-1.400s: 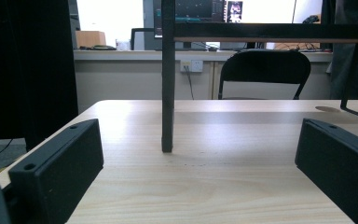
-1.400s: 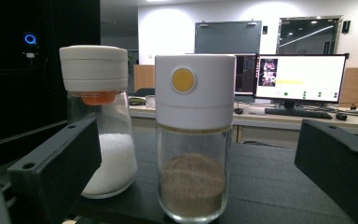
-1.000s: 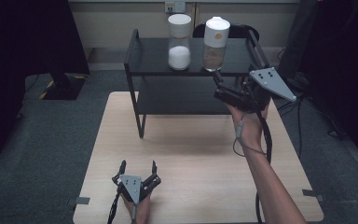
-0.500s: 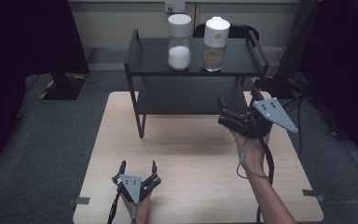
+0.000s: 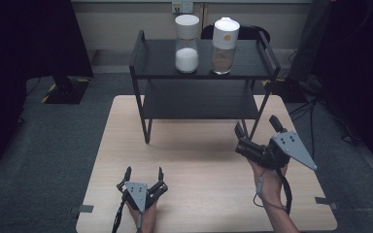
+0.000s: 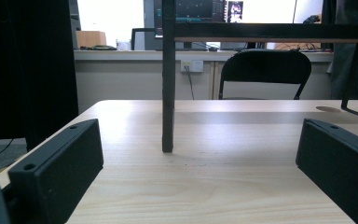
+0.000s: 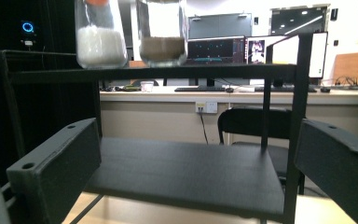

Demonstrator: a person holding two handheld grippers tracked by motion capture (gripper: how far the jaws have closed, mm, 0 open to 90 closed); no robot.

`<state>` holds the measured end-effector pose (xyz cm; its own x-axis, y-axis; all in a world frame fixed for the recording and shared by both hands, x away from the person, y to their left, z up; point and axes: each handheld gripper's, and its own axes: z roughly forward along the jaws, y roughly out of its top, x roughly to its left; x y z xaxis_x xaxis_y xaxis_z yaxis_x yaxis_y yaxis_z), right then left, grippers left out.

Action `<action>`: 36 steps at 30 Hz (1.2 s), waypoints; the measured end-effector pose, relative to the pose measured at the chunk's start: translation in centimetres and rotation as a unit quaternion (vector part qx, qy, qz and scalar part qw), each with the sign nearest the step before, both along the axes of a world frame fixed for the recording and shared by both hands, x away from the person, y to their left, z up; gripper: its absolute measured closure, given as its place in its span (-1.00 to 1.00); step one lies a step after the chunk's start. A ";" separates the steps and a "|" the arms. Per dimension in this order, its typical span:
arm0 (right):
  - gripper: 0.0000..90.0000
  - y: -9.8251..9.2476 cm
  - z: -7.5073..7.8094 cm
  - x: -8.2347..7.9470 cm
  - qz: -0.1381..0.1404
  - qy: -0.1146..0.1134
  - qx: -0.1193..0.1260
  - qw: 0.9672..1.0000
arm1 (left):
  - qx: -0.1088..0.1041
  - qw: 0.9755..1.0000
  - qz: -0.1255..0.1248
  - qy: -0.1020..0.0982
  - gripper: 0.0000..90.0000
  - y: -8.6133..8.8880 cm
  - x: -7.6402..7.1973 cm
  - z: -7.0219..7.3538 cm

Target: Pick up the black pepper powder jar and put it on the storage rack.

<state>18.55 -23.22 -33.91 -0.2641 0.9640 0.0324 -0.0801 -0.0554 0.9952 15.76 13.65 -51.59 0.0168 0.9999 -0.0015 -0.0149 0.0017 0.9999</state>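
Jar, brown contents [image 5: 225, 46]: upright on the top shelf of the black rack [image 5: 141, 53], toward its right; white lid with a small orange dot; the thing nearest my right gripper, so I take it as the work in hand
Jar, white contents [image 5: 187, 44]: just left of the brown one, apart from it, same shelf; white lid
Right gripper [image 5: 258, 130]: held above the right of the table [image 5: 199, 194], near the rack's right front leg; jaws spread wide, nothing between them; its own view looks at the lower shelf with both jars above
Left gripper [image 5: 143, 174]: resting low at the near left of the table; jaws parted, empty; well apart from the rack
Step, my reading: both jars shelved; right hand free
Next move, my reading: if a jar is to be taken, I must raise the right gripper to the top shelf and clear the side rail
Writing: none legible on jars or rack; far screens too small to read
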 end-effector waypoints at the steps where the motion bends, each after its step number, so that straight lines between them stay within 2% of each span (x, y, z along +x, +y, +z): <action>1: -1.00 0.0 -0.3 -0.2 -0.001 0.000 0.000 1.000 | 0.000 1.000 0.000 0.000 -1.00 0.0 0.0 0.0; 3: -1.00 0.1 -1.0 -0.7 -0.003 0.002 -0.004 1.000 | 0.000 1.000 0.000 0.000 -1.00 0.0 0.0 0.0; 11: -1.00 0.3 -3.8 -2.3 -0.013 0.010 0.008 1.000 | 0.000 1.000 0.001 0.000 -1.00 0.0 0.0 0.0; 15: -1.00 0.3 -4.8 -2.8 -0.017 0.019 0.000 1.000 | -0.003 1.000 0.002 -0.002 -1.00 0.0 -0.1 -0.1; 17: -1.00 0.4 -5.8 -3.1 -0.024 0.016 -0.002 1.000 | -0.005 1.000 0.005 -0.003 -0.99 -0.1 -0.1 -0.1; 22: -1.00 0.4 -8.6 -3.6 -0.038 0.024 0.001 0.999 | -0.003 1.000 0.005 -0.002 -0.99 -0.1 -0.1 -0.1; 24: -1.00 0.3 -9.7 -3.7 -0.042 0.029 0.009 0.999 | -0.001 1.000 0.004 -0.001 -0.99 -0.1 -0.1 0.0; 28: -1.00 0.2 -11.8 -3.8 -0.057 0.026 0.000 0.998 | -0.001 1.000 0.007 0.000 -0.99 -0.2 -0.1 0.0; 30: -1.00 0.2 -13.0 -3.7 -0.073 0.023 -0.003 0.997 | 0.000 1.000 0.010 0.000 -0.99 -0.3 -0.1 0.0; 33: -1.00 -0.2 -14.0 -3.6 -0.091 0.036 0.000 0.995 | 0.000 1.000 0.012 0.000 -0.99 -0.4 -0.1 0.0; 36: -1.00 -0.4 -14.8 -3.8 -0.104 0.040 -0.002 0.994 | 0.000 1.000 0.012 0.000 -0.99 -0.4 -0.1 0.0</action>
